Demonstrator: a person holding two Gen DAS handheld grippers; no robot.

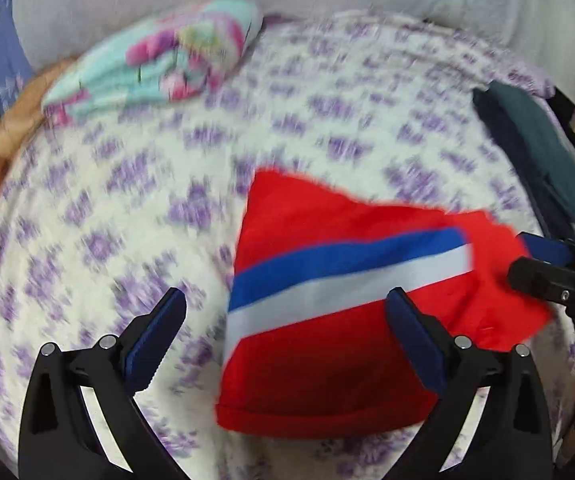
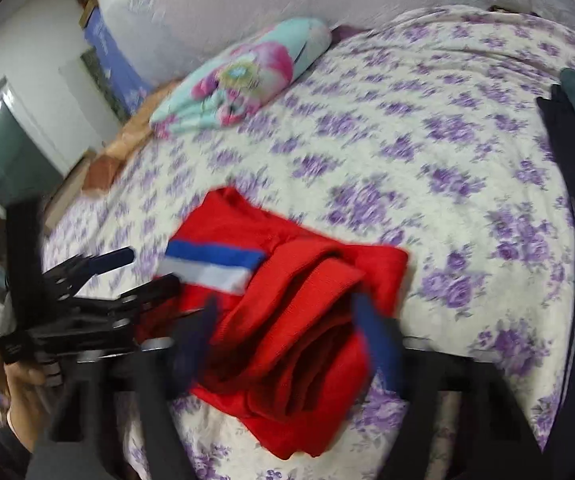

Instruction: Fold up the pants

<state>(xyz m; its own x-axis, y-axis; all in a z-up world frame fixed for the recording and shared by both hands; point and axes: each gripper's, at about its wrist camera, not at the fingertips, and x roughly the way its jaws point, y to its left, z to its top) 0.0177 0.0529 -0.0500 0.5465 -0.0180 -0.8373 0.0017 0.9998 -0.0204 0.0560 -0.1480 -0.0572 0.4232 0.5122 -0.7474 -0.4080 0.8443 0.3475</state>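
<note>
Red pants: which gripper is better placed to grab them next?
Right. The right gripper straddles the folded red pants, while the left gripper stands wide open, one finger off the cloth over the bedspread.

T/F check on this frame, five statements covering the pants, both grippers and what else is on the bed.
1. The red pants lie folded on the floral bedspread. True.
2. The left gripper is clamped on the pants. False: its jaws stand wide open with nothing pinched between them.
3. The pants carry a blue and white stripe. True.
4. The pastel bundle sits on top of the pants. False: it lies apart, toward the far side of the bed.
5. The right gripper hangs over bare bedspread, away from the pants. False: its fingers straddle the folded red fabric; blur hides whether the pads press on it.
</note>
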